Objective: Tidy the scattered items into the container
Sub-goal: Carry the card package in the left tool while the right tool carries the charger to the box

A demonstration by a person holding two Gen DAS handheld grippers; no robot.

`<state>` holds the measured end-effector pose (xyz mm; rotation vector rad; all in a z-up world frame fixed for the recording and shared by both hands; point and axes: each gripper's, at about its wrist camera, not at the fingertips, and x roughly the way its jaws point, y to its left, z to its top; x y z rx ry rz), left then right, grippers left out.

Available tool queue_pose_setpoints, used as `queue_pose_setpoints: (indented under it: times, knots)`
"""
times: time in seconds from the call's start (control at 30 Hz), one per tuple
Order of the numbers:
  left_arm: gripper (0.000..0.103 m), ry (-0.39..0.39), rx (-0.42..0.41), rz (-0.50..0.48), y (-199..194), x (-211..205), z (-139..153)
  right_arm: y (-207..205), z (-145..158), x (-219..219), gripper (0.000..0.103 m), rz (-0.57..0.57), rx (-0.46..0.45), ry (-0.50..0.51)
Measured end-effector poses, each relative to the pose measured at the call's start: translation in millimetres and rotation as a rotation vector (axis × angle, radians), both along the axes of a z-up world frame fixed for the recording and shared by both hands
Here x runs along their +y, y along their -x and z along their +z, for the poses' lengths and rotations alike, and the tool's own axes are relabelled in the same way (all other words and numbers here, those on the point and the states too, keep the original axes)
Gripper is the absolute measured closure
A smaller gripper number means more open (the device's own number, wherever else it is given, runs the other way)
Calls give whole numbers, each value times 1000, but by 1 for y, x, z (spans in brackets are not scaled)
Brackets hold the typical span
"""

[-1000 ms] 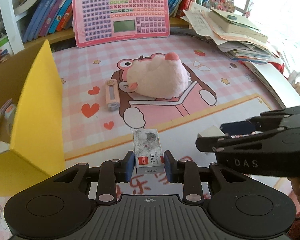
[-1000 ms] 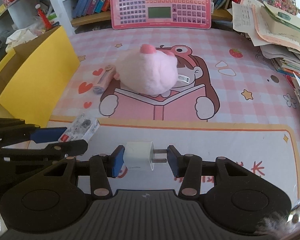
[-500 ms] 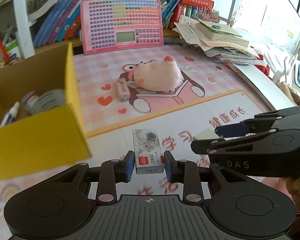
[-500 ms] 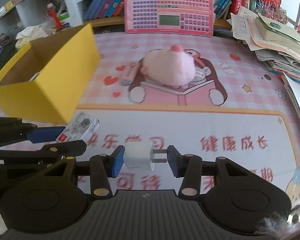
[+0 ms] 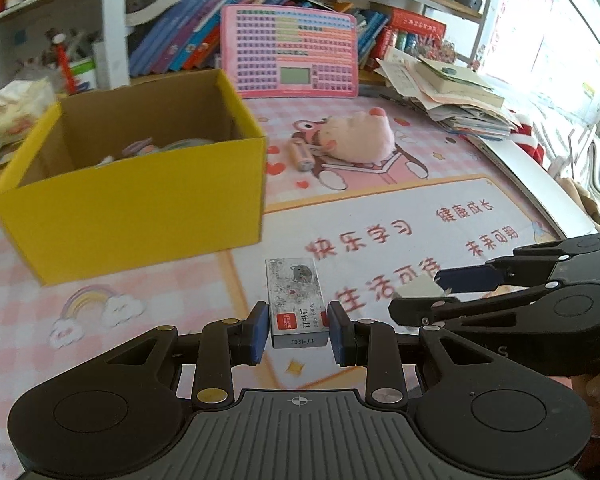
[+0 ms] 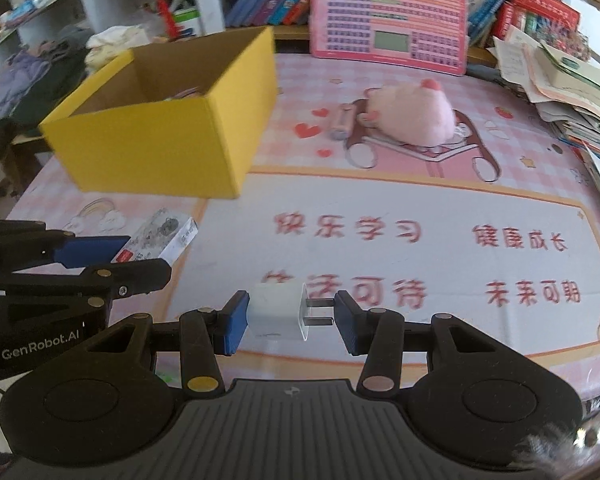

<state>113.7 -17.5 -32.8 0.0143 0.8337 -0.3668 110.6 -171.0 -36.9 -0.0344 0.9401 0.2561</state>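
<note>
Two small things were in our grip at once: the left tongs [image 5: 299, 330] were closed on a flat grey-and-red cardboard box of staples [image 5: 296, 302], pinched across its narrow width so it jutted forward between the blue pads, and the right tongs [image 6: 288, 318] were clamped on a white plastic plug-in charger [image 6: 276, 314], one pad on its body and the other on the tips of its metal prongs. We judged that end-to-end hold less secure than a grip across the body, since the prongs give a small contact. Both loads hung clear above the pink cartoon-printed mat on the desk [image 5: 400, 216], with the tongs angled downward and close side by side. An open yellow cardboard container [image 5: 140, 196] stood ahead and to the left, already holding a few items we could not make out. Near the middle of the mat a fluffy pink plush toy [image 5: 356, 136] and a small pink cylindrical tube [image 5: 300, 154] just beside it lay waiting, so the tidying looked only partly done.
</note>
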Motion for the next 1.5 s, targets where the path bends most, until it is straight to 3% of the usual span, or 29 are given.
queue_pose_setpoints:
  times: [0.4, 0.87, 1.3, 1.5]
  knots:
    - [73, 21, -31, 136, 36, 65, 4, 20, -2, 62, 59, 151, 15, -11]
    - [73, 49, -92, 259, 47, 118, 20, 18, 10, 111, 59, 306, -13, 18]
    - [73, 120, -131, 308, 30, 135, 36, 10, 11, 139, 59, 444, -40, 65]
    - [73, 138, -171, 301, 1, 133, 50, -17, 26, 131, 59, 435, -103, 59]
